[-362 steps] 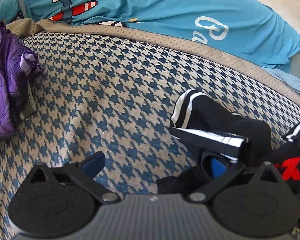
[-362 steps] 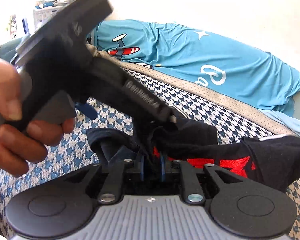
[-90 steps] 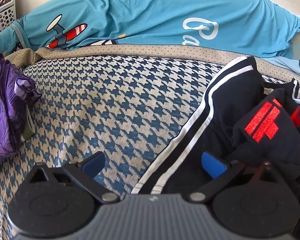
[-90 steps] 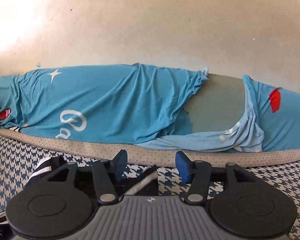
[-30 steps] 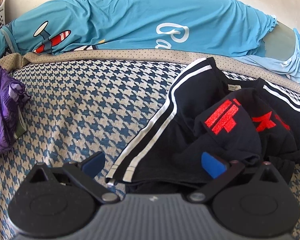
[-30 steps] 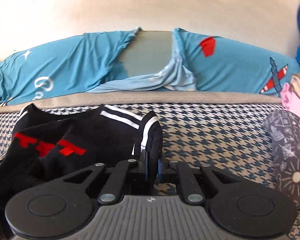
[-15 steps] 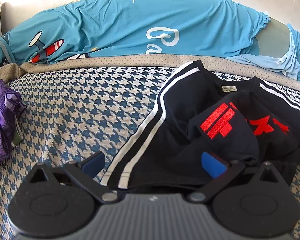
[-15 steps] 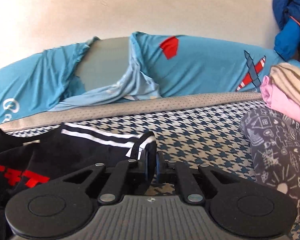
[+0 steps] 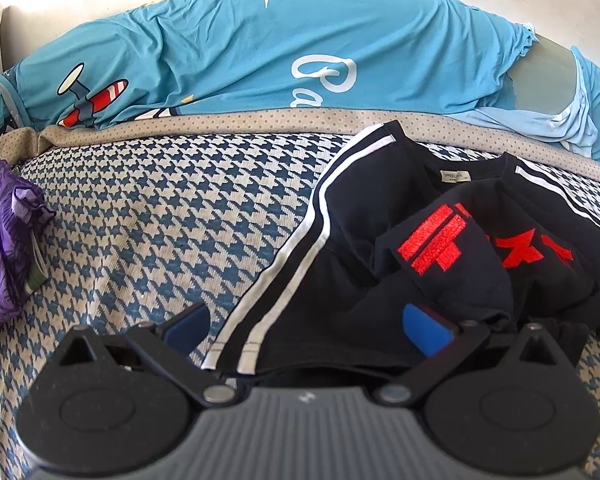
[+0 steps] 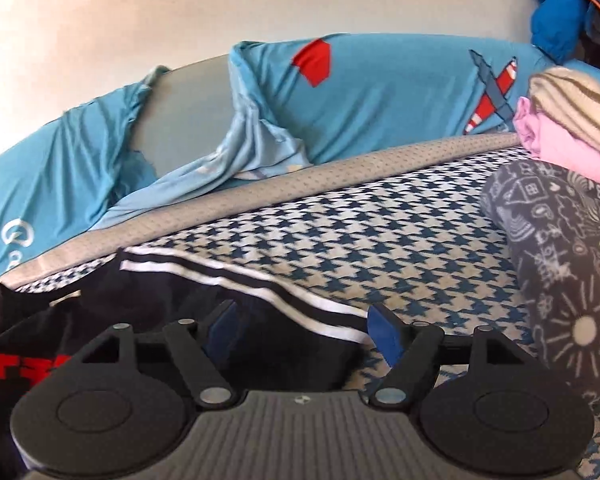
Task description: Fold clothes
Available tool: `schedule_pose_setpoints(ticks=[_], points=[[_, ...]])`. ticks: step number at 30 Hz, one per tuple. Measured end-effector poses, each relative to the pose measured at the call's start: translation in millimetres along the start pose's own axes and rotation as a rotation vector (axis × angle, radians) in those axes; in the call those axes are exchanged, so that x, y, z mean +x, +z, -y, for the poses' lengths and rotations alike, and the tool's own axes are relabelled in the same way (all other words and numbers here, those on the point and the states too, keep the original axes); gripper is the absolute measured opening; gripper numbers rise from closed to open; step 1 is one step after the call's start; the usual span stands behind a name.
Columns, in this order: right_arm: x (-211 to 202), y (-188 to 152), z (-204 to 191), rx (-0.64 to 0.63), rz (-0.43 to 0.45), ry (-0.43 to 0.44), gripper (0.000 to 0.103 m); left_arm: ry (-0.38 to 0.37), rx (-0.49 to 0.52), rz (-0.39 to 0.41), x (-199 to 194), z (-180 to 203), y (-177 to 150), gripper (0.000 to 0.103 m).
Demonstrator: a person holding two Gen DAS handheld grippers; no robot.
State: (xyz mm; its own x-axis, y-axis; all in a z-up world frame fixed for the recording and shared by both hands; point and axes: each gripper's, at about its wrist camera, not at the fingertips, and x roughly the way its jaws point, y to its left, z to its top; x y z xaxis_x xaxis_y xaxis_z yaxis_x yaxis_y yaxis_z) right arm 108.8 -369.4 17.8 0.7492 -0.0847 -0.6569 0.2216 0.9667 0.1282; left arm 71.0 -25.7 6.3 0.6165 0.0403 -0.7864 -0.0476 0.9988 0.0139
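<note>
A black shirt (image 9: 352, 280) with white stripes and red print lies crumpled on the houndstooth cover (image 9: 172, 216). My left gripper (image 9: 306, 322) hangs open just above the shirt's near striped sleeve, with its pads (image 9: 424, 326) apart and off the cloth. In the right wrist view the same black shirt (image 10: 284, 320) spreads its other striped sleeve flat. My right gripper (image 10: 302, 328) is over that sleeve and its jaws are opening; the sleeve end lies loose between the pads (image 10: 382, 330), and neither presses on it.
A blue printed sheet (image 9: 300, 48) covers the cushions along the back. A purple garment (image 9: 0, 232) lies at the left edge. At the right stand a dark patterned bundle (image 10: 560, 280) and folded pink and striped clothes (image 10: 568, 128). A blue jacket (image 10: 556, 8) hangs top right.
My right gripper, shut on the striped sleeve a moment ago, has drawn it to the right and let it go. The sleeve now lies flat. The left gripper stays open in place.
</note>
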Motion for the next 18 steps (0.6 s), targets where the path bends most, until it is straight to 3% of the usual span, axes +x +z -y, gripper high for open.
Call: schedule_pose_setpoints(ticks=[12, 18], points=[[-18, -23, -16, -0.044, -0.069, -0.002, 0.075, -0.005, 0.014, 0.018, -11, -4, -3, 0.103], [-35, -32, -3, 0.095, -0.118, 0.072, 0.079, -0.002, 0.015, 0.018, -14, -11, -5, 0.103]])
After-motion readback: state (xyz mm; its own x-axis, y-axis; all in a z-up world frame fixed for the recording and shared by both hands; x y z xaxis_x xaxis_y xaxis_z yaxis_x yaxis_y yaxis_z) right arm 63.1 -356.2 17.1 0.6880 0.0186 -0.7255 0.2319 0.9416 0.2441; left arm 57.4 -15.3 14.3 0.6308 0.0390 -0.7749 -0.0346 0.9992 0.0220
